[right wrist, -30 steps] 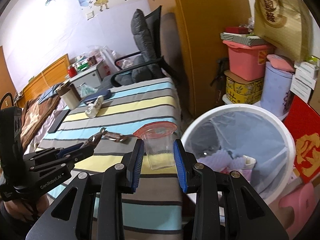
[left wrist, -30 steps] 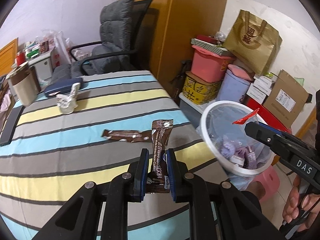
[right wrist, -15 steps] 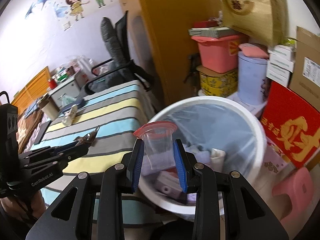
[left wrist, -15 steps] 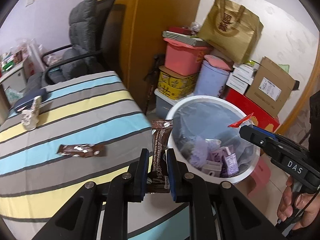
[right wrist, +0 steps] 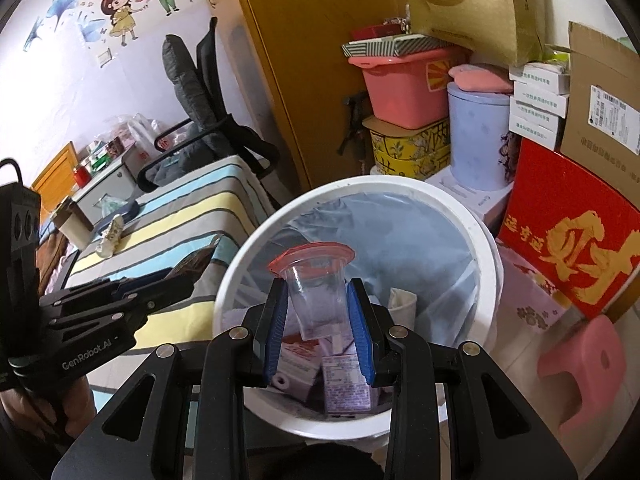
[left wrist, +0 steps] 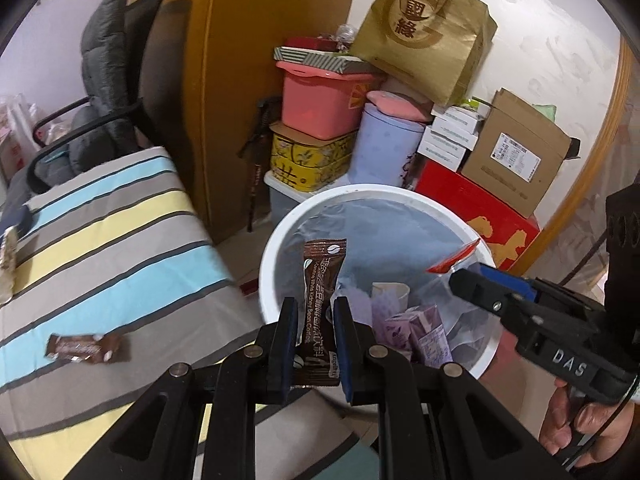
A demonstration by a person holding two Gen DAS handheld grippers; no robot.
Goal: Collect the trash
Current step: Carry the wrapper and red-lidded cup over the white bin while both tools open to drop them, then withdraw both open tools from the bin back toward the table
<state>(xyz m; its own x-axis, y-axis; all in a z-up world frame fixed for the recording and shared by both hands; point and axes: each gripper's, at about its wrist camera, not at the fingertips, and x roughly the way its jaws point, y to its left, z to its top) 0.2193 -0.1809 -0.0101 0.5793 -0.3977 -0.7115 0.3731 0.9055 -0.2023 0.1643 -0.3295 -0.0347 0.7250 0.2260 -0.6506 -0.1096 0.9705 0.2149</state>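
Vs a second ago: both hand-held grippers have swung off the striped tabletop (left wrist: pixel 120 240) and now sit over the bin (right wrist: pixel 484 248). Then, the bin was off to the right of the left hand-held gripper and ahead-right of the right one; now its rim fills the view ahead of both. The loose sachet (left wrist: pixel 82 347) on the tabletop, formerly just ahead of the left fingers, now lies well off to their left.

Left hand-held gripper (left wrist: pixel 316 320): jaws narrow, clamped on the lower part of a brown coffee sachet (left wrist: pixel 322 280). Sachet stands upright between the pads, its top sticking out ahead of the fingertips. It hangs over the near-left part of the bin opening, just inside the rim. Grip unchanged.

Right hand-held gripper (right wrist: pixel 318 304): jaws about half spread, pads pressing both sides of a clear plastic cup (right wrist: pixel 316 300) with a red rim. Cup is upright, mouth up, its rim above and ahead of the fingertips. It is over the bin's near half, directly above the trash inside. Grip unchanged too.

Bin contents below the fingers: purple cartons (right wrist: pixel 346 380), a paper cup (right wrist: pixel 402 300), clear liner bag (right wrist: pixel 400 240).

In the left wrist view the right hand-held gripper (left wrist: pixel 460 280) comes in from the right over the bin's far-right rim, with the cup's red rim (left wrist: pixel 454 258) at its tip. In the right wrist view the left hand-held gripper (right wrist: pixel 188 276) sits to the left, sachet tip level with the bin's left rim.
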